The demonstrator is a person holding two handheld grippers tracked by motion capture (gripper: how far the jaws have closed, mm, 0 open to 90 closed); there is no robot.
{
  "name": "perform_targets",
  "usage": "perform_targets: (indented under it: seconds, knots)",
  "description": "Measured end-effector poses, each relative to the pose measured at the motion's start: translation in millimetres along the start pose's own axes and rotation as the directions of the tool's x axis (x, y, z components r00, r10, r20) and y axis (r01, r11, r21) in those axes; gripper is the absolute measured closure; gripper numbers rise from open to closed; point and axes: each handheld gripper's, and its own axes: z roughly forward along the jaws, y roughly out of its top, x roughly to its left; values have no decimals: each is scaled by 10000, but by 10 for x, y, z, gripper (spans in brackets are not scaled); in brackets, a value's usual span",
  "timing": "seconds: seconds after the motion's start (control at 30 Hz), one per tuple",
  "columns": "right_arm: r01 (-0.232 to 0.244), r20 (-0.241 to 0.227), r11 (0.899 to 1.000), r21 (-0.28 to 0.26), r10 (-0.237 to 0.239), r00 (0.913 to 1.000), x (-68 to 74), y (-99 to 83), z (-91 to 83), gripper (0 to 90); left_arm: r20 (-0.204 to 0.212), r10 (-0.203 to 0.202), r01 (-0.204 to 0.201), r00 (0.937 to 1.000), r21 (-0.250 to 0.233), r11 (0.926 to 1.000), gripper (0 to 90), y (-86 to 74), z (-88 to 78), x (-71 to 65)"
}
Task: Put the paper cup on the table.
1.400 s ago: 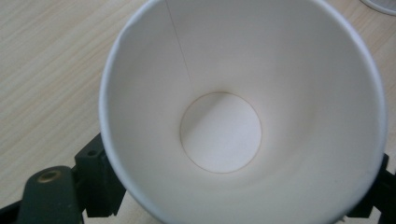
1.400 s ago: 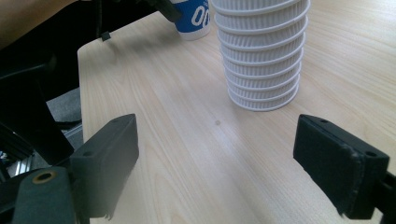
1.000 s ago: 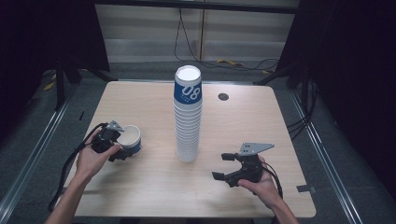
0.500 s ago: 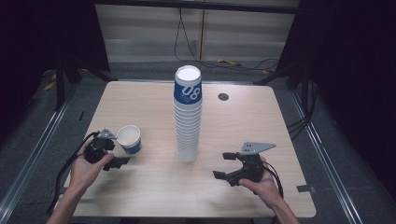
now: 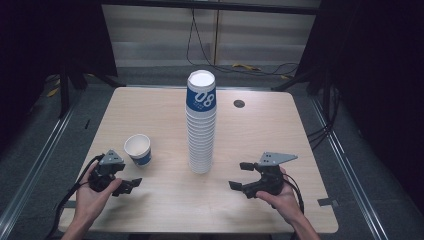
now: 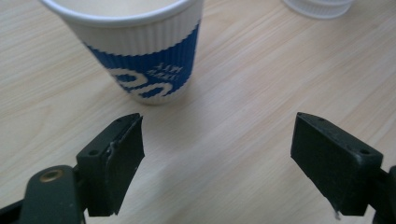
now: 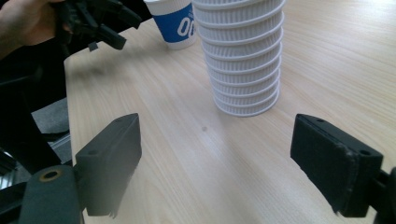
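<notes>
A single white paper cup (image 5: 137, 149) with a blue band stands upright on the wooden table (image 5: 150, 110), left of a tall stack of the same cups (image 5: 201, 125). My left gripper (image 5: 127, 186) is open, just in front of the single cup and clear of it. In the left gripper view the cup (image 6: 144, 56) stands beyond the spread jaws of the gripper (image 6: 219, 158). My right gripper (image 5: 238, 176) rests to the right of the stack, open; its jaws have just been closing a little with nothing between them. The right gripper view shows the stack's base (image 7: 243, 56) ahead.
A small dark round grommet (image 5: 239, 103) sits in the tabletop behind the stack. Cables trail from both grippers toward the table's near edge (image 5: 200, 232). In the right gripper view the left hand and its gripper (image 7: 98, 23) show beside the single cup (image 7: 175, 23).
The left gripper has let go of the single cup and drawn back toward the person; the cup stays standing on the table. The right hand has not moved.
</notes>
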Motion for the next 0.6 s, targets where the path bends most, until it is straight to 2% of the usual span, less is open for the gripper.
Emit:
perform_targets:
  seconds: [0.03,0.07,0.13,0.17,0.23,0.3,0.37,0.47,0.53,0.6]
  knots:
    - [-58,168,10000,-49,59,9998,-4,-10,-5,175,21,217,-216,9998,-198,9996,171,0,2,-70]
    - [-58,168,10000,-49,59,9998,-4,-10,-5,175,21,217,-216,9998,-198,9996,171,0,2,-70]
    - [-139,453,9999,-80,143,9989,-11,-26,-10,175,549,83,-50,9985,-598,9982,171,8,1,-157]
    - [-139,453,9999,-80,143,9989,-11,-26,-10,175,549,83,-50,9985,-598,9982,171,8,1,-157]
    - [-188,642,9998,-71,192,9978,-14,-35,-12,175,928,-82,159,9957,-824,9965,171,15,24,-202]
    - [-265,704,9996,-90,271,9971,-13,-41,-10,175,888,-95,188,9960,-1045,9943,171,21,46,-246]
    - [-337,794,9994,-98,344,9963,1,-48,-4,175,1030,-94,226,9946,-1270,9916,171,27,73,-298]
    - [-391,943,9992,26,387,9948,11,-60,1,174,1006,-70,213,9949,-1412,9898,171,19,95,-342]
    - [-385,975,9992,104,373,9945,25,-86,-3,174,1375,-223,436,9902,-1539,9871,171,3,135,-372]
    - [-500,1019,9987,108,487,9936,56,-127,-12,173,1264,-47,249,9920,-1587,9870,171,1,171,-417]
